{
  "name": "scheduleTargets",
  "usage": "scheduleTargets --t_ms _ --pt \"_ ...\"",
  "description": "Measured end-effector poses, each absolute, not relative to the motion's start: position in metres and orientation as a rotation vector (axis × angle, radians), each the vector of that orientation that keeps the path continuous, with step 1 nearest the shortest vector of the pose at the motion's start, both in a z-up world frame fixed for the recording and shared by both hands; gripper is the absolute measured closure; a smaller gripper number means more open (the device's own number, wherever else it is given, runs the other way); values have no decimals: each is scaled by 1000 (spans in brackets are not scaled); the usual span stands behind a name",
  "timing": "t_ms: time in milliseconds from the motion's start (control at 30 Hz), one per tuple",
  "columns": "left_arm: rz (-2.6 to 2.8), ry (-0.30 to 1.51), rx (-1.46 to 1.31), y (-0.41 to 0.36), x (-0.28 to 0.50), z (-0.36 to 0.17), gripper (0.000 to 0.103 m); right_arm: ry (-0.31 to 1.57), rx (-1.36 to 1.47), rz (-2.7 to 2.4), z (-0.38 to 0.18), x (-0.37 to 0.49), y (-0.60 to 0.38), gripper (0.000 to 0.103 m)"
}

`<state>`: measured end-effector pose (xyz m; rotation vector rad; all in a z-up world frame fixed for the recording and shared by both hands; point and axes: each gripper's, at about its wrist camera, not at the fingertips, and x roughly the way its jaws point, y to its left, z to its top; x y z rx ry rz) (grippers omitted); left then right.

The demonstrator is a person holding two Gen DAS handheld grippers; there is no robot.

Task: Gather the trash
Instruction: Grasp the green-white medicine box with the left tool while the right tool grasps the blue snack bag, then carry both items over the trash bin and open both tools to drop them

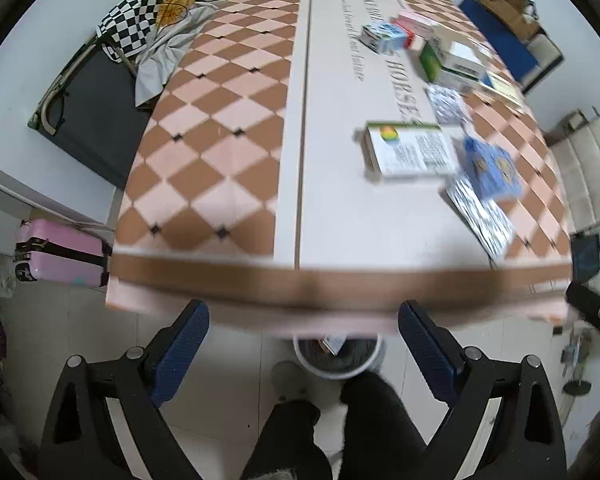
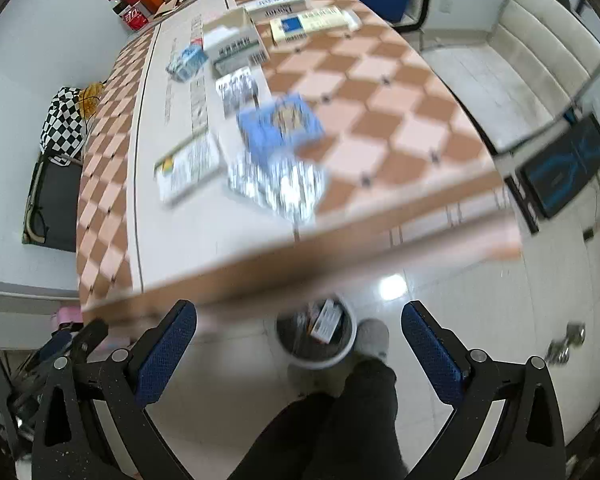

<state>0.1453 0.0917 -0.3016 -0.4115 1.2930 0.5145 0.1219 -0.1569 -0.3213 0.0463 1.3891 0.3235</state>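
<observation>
Several boxes and foil blister packs lie on the checkered table [image 1: 220, 152]: a white-and-green box [image 1: 414, 150], a blue box [image 1: 490, 170], silver blister packs [image 1: 480, 212]. In the right wrist view they show as the blue box [image 2: 280, 124], the blister packs [image 2: 276, 184] and the white box [image 2: 188, 170]. A white bin [image 2: 316, 332] stands on the floor under the table edge with a box inside; it appears as the bin [image 1: 336, 354] in the left wrist view. My left gripper [image 1: 304, 320] and right gripper [image 2: 300, 322] are both open and hold nothing, short of the table's near edge.
A person's dark trouser legs [image 1: 340, 432] and grey slippers [image 2: 374, 338] are beside the bin. A pink suitcase [image 1: 60, 252] stands at left, a white bench [image 2: 540, 56] at right. Bottles and cans [image 2: 134, 10] crowd the table's far end.
</observation>
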Motion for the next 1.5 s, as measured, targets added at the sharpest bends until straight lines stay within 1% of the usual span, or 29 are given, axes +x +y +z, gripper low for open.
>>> scheduleTargets --t_ms 133,233,400,467,500,567,600,700,733,833,933,1067,1167,1267,1300,1367,1500 --pt "570 1327 -404 109 184 -328 6 1404 -13 350 -344 194 -127 0" --pt "604 1378 -402 120 202 -350 6 1452 -66 393 -382 238 -96 0" --pt "617 1457 -415 129 221 -378 6 1515 -168 433 -432 278 -65 0" --pt "605 1473 -396 127 226 -380 6 1533 -177 437 -442 288 -62 19" --pt "599 1477 -378 125 229 -378 6 1538 -180 435 -445 291 -63 26" --pt "566 1480 -297 116 241 -371 6 1535 -175 466 -442 296 -68 34" --pt "523 1476 -219 108 252 -365 6 1525 -191 474 -439 297 -72 43" --pt "377 1469 19 79 282 -354 6 1514 -186 478 -429 306 -96 44" --pt "283 1472 140 64 295 -353 6 1515 -177 473 -427 311 -106 44" --pt "80 1488 361 36 316 -361 7 1535 -154 453 -420 326 -136 44" --pt "-47 1535 470 26 330 -372 7 1569 -126 431 -423 342 -159 44" --pt "-131 1592 543 23 342 -391 7 1598 -107 408 -434 357 -175 44" --pt "-168 1613 536 26 351 -399 7 1603 -96 403 -439 363 -181 44" --pt "-220 1637 478 27 354 -398 27 1597 -100 401 -440 366 -180 44" --pt "-224 1642 454 27 354 -396 32 1594 -101 403 -441 367 -176 44" --pt "-192 1623 470 27 352 -395 32 1587 -108 413 -441 368 -169 44" --pt "-132 1624 394 29 344 -393 32 1571 -132 425 -440 364 -156 44"
